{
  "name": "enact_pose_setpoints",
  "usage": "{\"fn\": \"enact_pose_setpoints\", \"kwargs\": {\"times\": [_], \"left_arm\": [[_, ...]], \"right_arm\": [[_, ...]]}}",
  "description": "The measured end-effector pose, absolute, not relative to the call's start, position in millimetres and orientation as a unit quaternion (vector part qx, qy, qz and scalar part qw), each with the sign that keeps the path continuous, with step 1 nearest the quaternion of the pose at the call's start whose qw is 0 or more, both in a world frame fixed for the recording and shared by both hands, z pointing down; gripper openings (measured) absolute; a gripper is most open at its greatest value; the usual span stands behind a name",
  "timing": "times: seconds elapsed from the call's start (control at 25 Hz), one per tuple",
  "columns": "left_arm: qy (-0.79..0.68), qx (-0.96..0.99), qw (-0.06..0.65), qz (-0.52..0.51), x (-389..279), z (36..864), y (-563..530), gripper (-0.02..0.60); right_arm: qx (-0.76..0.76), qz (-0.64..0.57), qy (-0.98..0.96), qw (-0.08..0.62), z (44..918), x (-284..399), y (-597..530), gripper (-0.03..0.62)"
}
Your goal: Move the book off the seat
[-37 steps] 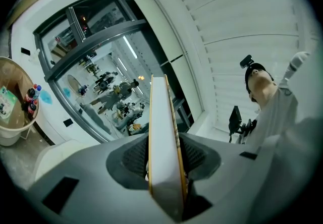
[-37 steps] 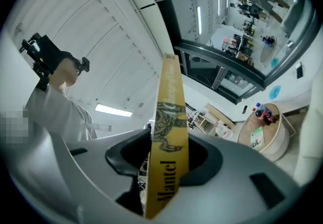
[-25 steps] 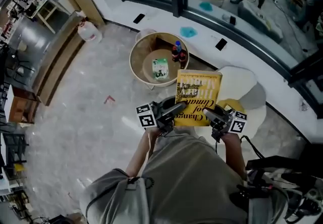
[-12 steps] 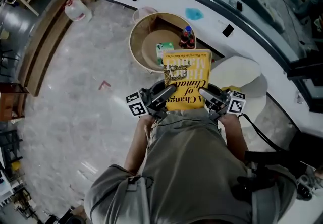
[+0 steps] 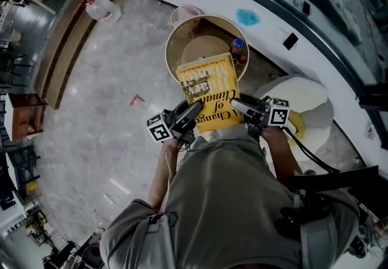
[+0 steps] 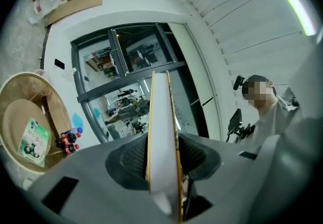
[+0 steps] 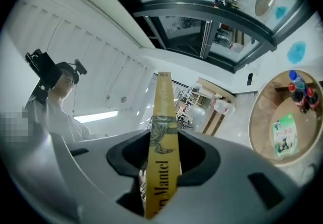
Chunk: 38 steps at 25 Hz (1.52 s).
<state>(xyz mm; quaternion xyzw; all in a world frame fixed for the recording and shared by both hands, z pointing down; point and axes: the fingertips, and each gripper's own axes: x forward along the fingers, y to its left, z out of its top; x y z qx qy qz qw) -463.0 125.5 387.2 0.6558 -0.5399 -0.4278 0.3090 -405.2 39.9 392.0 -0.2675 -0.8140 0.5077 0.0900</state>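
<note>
Nearest the person, the left gripper (image 5: 193,115) is clamped on one edge of the book (image 5: 209,92). The right gripper (image 5: 241,107) is clamped on the opposite edge, its jaws having just been closing on the book. The book is held in the air, cover up, clear of the seat (image 5: 303,95) at the right. Removal is judged done; setting down remains, perhaps on the round table (image 5: 170,49) beyond.

A yellow book (image 5: 209,95) shows a glossy card cover and white paper pages. Beneath it, a round tabletop (image 5: 197,49) of matt pale wood stands on a polished, marbled floor (image 5: 103,122); the white seat (image 5: 303,95) looks smooth.
</note>
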Motion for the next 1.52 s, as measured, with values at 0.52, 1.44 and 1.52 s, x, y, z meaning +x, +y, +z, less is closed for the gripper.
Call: {"fn": "enact_pose_setpoints", "kwargs": {"times": [0.52,1.44,1.52], "left_arm": [[-0.543,0.435,0.424,-0.579,-551.6,519.5,123.9,0.166],[-0.586,0.383,0.57,-0.43,-628.8,932.9,56.2,0.104],[-0.591,0.376,0.572,-0.428,-627.4,941.4,54.4,0.104]], "right_arm": [[-0.222,0.657,-0.709,0.13,541.8,-483.7,-11.0,0.15],[-0.009,0.678,-0.708,0.197,929.6,-543.8,-42.3,0.154],[0.018,0.626,-0.741,0.244,945.8,-540.9,-43.5,0.179]]}}
